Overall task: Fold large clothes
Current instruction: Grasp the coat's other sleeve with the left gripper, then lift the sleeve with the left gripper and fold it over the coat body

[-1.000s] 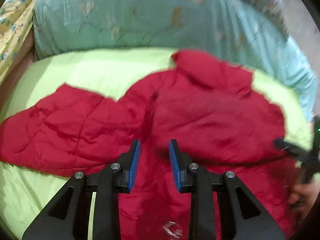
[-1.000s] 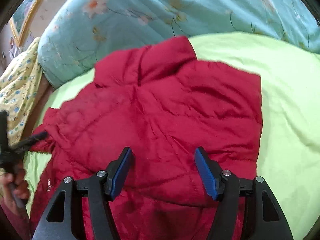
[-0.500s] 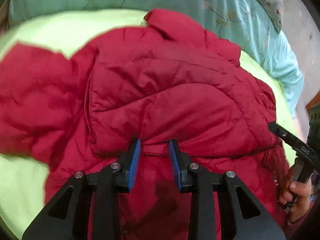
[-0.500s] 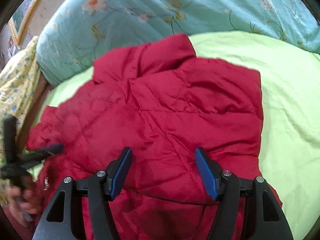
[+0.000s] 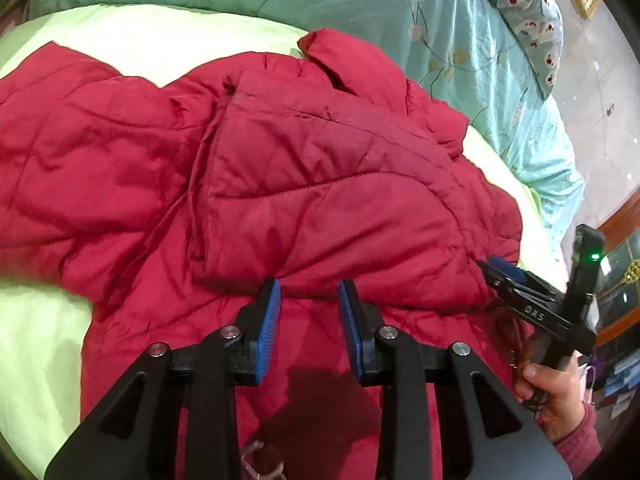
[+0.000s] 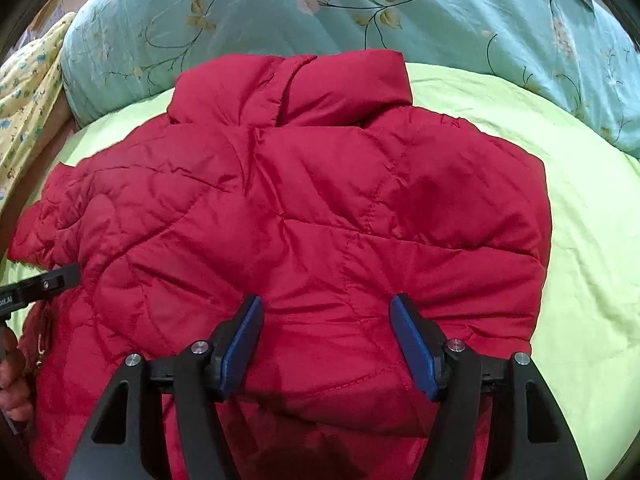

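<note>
A red quilted jacket (image 5: 320, 184) lies spread on a light green bedsheet (image 5: 160, 44), collar (image 6: 344, 84) toward the pillows. One side is folded over the body, and a sleeve (image 5: 80, 152) stretches out to the left. My left gripper (image 5: 309, 286) hovers over the folded edge near the hem, jaws a narrow gap apart with nothing pinched. My right gripper (image 6: 326, 302) hangs over the jacket's lower middle, open wide and empty. It also shows in the left wrist view as the right gripper (image 5: 496, 270) at the jacket's right edge, held by a hand (image 5: 556, 392).
Teal floral pillows (image 6: 360, 8) line the far side of the bed. A yellow patterned cloth (image 6: 28, 92) lies at the far left. Bare green sheet (image 6: 592, 240) extends to the right of the jacket. Tiled floor and wooden furniture (image 5: 616, 240) stand beyond the bed's right edge.
The left gripper has dropped and tilted toward the jacket, which now fills its view. The right gripper shifted sideways, so the collar sits top centre. Neither jaw gap changed visibly.
</note>
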